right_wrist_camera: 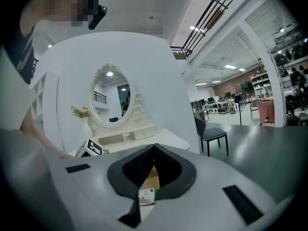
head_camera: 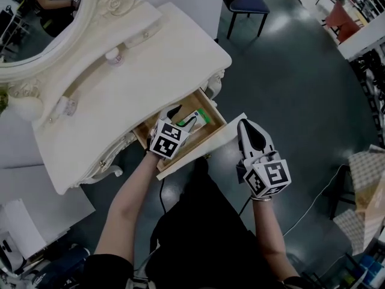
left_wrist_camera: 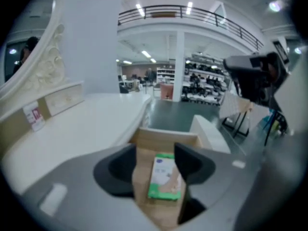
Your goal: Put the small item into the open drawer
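The small packet, white with a green edge, lay flat on the wooden floor of the open drawer, which stood pulled out from under the white dressing table. The left claw hung directly over it, pointing down and forward into the drawer. Its jaws stood well apart and gripped nothing: in the left gripper view the packet showed through the gap between them, but it was lower down on the wood and touched neither pad. Its long axis ran away from that claw, in line with the way the claw pointed, so its narrow width lay across the gap. The right claw was off to the side, just outside the drawer's white front panel and near its outer corner. Its jaws met at the tips with nothing in them, and the packet only showed far behind them in the right gripper view. The left hand was plainly the nearer one. To my eye the placing looked done, so what mattered next was straight down against straight up: the left claw needed only to lift clear without catching the drawer walls, and the right claw sat handy to the front panel if the drawer was to be pushed shut.
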